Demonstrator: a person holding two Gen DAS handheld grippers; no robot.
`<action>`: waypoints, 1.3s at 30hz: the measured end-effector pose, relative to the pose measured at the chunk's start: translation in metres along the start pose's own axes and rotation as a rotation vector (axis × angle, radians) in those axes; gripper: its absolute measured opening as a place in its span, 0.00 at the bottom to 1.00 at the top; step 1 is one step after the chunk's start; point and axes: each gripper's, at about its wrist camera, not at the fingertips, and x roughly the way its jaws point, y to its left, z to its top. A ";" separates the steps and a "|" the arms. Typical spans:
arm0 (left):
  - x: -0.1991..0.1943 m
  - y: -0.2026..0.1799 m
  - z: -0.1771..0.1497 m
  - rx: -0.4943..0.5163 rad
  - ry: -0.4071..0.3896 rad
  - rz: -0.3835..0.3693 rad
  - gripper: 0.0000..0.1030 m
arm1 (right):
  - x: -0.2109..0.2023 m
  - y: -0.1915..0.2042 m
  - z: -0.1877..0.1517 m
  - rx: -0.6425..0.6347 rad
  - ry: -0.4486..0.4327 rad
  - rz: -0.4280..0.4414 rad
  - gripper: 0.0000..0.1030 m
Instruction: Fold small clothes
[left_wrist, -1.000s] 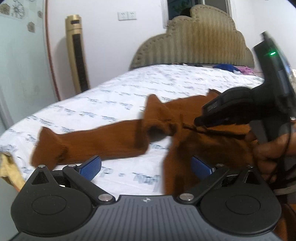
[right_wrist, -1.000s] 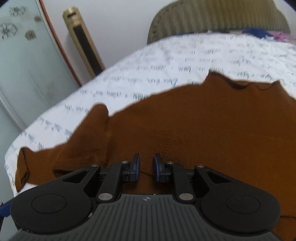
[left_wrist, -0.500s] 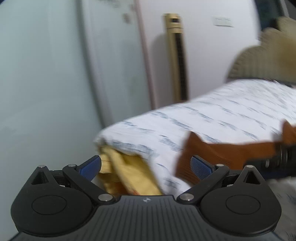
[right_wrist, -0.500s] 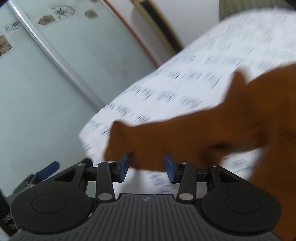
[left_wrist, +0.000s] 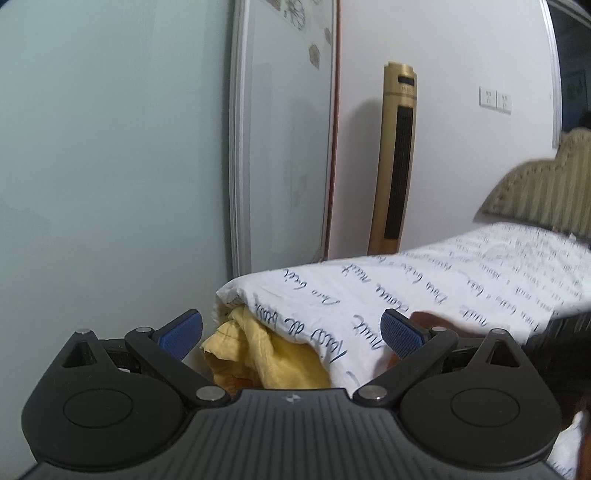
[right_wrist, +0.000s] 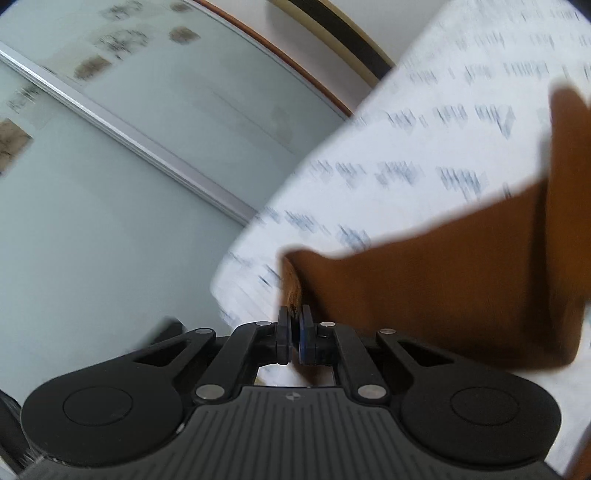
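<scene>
My right gripper (right_wrist: 294, 334) is pinched tight on the end of a sleeve of the brown sweater (right_wrist: 443, 280), right at its cuff. The rest of the sweater lies on the bed (right_wrist: 424, 122), on the white sheet with blue writing. My left gripper (left_wrist: 291, 332) is wide apart and holds nothing; it hangs over the corner of the bed. I think the sleeve could slip out, because I only have a thin bit of the cuff between the pads. If I pull too hard, the whole sweater may slide toward the edge and fall off, since this corner is very near. The sleeve could also land crooked, and then the fold looks bad. A yellow cloth (left_wrist: 266, 354) pokes out from under the sheet at the corner, and my open left gripper could snag it by mistake. Off the bed, a gold tower fan (left_wrist: 397, 158) stands by the wall, next to a pale glass door (left_wrist: 280, 129) with flowers on it. The right view is blurry.
</scene>
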 end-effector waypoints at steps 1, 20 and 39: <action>-0.002 -0.001 0.000 -0.013 -0.005 -0.009 1.00 | -0.007 0.010 0.008 -0.017 -0.021 0.031 0.09; -0.030 -0.112 -0.030 0.256 0.081 -0.347 1.00 | -0.318 -0.076 0.038 0.021 -0.558 -0.337 0.09; -0.049 -0.207 -0.082 0.582 0.098 -0.499 1.00 | -0.321 -0.191 -0.044 0.391 -0.585 -0.570 0.50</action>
